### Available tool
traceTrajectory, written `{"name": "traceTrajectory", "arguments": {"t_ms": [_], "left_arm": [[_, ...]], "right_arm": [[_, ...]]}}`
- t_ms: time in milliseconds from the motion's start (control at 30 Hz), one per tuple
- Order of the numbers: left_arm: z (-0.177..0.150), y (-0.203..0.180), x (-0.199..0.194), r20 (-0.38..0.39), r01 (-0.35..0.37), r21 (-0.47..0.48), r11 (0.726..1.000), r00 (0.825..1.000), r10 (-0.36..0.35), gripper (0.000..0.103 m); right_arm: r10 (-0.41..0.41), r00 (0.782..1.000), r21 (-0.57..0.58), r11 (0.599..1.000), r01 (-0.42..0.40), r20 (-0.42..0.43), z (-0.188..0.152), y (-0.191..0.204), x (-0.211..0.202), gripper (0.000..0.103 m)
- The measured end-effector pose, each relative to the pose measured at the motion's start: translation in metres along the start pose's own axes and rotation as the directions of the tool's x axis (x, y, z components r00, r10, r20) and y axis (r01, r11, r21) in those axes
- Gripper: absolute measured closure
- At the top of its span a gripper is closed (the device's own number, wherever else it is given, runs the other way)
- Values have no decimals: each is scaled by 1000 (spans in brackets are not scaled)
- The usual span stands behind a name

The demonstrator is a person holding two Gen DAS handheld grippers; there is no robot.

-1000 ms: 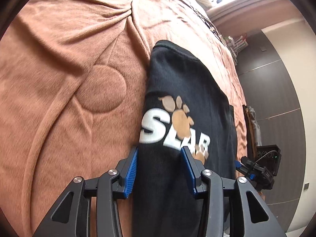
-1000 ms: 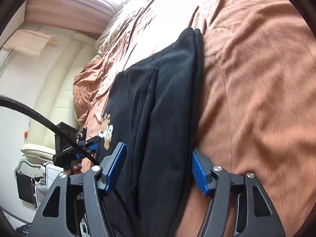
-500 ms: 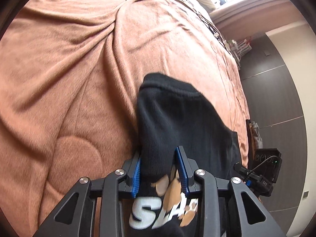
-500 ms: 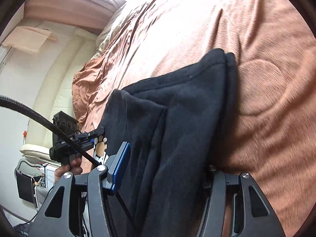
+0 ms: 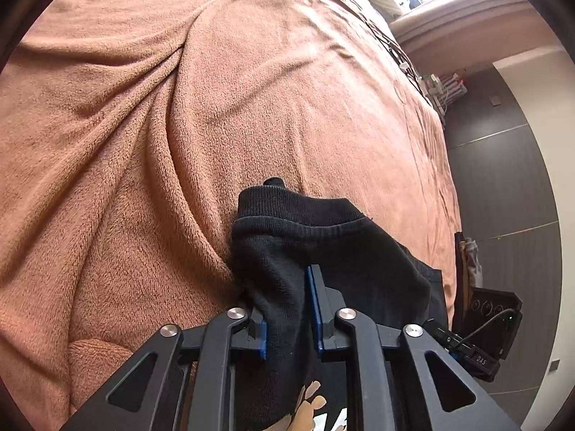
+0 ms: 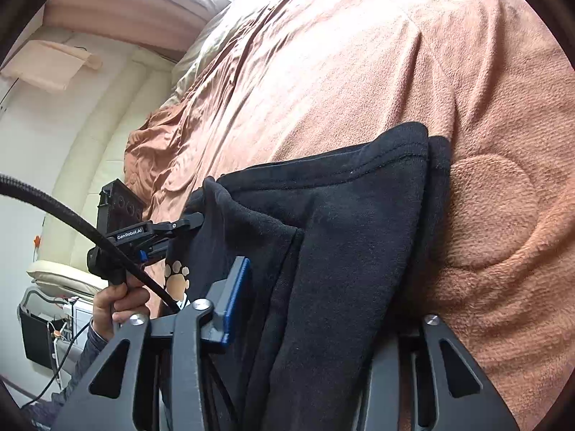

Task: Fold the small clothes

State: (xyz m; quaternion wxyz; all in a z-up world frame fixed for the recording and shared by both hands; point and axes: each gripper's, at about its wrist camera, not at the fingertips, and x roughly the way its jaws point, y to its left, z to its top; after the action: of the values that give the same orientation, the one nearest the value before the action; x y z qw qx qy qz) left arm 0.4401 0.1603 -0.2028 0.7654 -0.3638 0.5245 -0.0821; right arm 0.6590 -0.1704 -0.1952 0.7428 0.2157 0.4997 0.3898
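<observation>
Since a second ago we have drawn both grippers back along the black garment (image 5: 359, 262), toward its hem. It lies on the brown blanket (image 5: 179, 125). Our left gripper (image 5: 289, 309) is closing, a bunched fold pinched between its pads. Our right gripper (image 6: 323, 309) is closing too, thick layers between its jaws, the right pad hidden

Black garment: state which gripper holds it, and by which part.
Both jaws are closing on the black garment: left gripper on its ribbed-hem corner, right gripper on the opposite folded edge.
</observation>
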Motion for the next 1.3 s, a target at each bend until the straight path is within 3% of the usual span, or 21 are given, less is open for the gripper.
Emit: {"name": "traceTrajectory", "arguments": {"t_ms": [167, 467, 667, 800, 1167, 1300], "left_arm": [[-3, -3, -19, 20, 69, 18, 997, 997, -69, 93], [0, 2, -6, 0, 30, -2, 1000, 1000, -30, 93], [4, 12, 4, -5, 60, -26, 998, 998, -60, 93], [5, 5, 3, 3, 39, 7, 999, 999, -39, 93], [-5, -28, -45, 79, 92, 81, 992, 992, -99, 95], [-13, -44, -64, 104, 107, 110, 988, 988, -118, 95]], "right_arm": [[19, 999, -44, 999, -17, 47, -9, 13, -22, 69], [-59, 998, -14, 998, 59, 0, -7, 7, -4, 69], [-39, 999, 6, 999, 39, 4, 3, 9, 2, 69], [-101, 995, -32, 994, 101, 18, 0, 17, -2, 86], [-202, 974, -153, 964, 217, 107, -24, 68, -39, 90], [-192, 973, -159, 964, 211, 130, -39, 78, -56, 91]]}}
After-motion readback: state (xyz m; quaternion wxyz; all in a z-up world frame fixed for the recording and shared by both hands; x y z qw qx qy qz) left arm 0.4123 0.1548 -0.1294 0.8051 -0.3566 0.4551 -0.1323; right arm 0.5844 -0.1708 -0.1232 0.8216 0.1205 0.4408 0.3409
